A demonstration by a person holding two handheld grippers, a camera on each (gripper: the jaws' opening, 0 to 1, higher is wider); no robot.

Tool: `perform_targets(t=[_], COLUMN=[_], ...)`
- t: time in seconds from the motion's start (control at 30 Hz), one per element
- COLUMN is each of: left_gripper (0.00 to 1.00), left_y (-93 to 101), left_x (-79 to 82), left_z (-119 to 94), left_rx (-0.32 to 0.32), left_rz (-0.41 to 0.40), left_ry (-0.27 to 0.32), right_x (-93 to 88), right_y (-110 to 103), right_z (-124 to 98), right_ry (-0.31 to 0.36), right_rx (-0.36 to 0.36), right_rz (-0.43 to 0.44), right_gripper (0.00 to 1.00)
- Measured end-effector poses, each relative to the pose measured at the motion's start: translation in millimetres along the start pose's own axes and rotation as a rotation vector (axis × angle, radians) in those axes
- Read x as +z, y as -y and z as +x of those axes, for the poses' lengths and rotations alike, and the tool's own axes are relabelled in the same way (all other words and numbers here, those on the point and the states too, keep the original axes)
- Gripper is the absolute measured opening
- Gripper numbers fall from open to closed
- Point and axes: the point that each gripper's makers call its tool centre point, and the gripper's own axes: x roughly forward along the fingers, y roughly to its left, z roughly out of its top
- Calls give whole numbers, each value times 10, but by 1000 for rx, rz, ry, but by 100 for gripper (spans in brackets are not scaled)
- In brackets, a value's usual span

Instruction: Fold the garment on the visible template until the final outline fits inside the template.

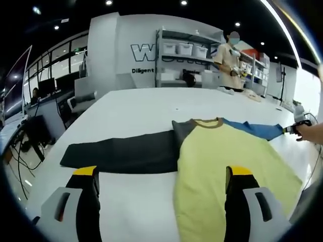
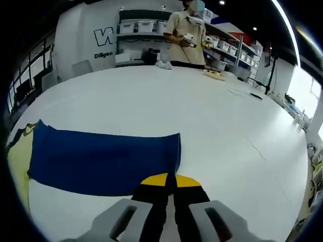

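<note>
Left gripper view: left hand-held gripper (image 1: pixel 160 187) jaws wide apart, empty, low centre | garment (image 1: pixel 202 161) flat on table (image 1: pixel 131 108), mid-frame | right gripper view: right hand-held gripper (image 2: pixel 169 187) clamped on blue sleeve (image 2: pixel 101 162), bottom centre

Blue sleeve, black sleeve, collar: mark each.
Blue sleeve (image 2: pixel 101 161): right gripper view, middle of the flat sleeve.
Black sleeve (image 1: pixel 121 155): left gripper view, mid-length of the sleeve.
Collar (image 1: pixel 207 122): left gripper view, brown neckband's front edge.

A person (image 1: pixel 228 60) stands beyond the white table (image 1: pixel 146 108), shelving (image 1: pixel 184 63) with bins behind
</note>
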Motion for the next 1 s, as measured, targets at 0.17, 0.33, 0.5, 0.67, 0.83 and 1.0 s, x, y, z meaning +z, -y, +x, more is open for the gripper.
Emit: perform_targets(t=[0.17, 0.33, 0.5, 0.67, 0.83, 1.0], left_gripper=[99, 99, 98, 98, 97, 97], left_y=[-1, 6, 17, 45, 51, 64], left_x=[-22, -33, -23, -17, -3, 23], left_z=[-4, 10, 8, 5, 5, 6], left_rx=[1, -1, 0, -6, -11, -16], left_rz=[2, 6, 13, 18, 17, 15], left_ry=[-11, -16, -15, -17, -17, -11], right_x=[41, 102, 169, 245, 355, 492], right_y=[-13, -10, -12, -32, -60, -155], right_z=[-11, -26, -87, -153, -230, -327], right_ry=[7, 20, 33, 47, 66, 92], right_rx=[3, 5, 0, -4, -4, 2], right_rz=[3, -10, -23, -40, -56, -88], right_gripper=[0, 0, 0, 0, 0, 0])
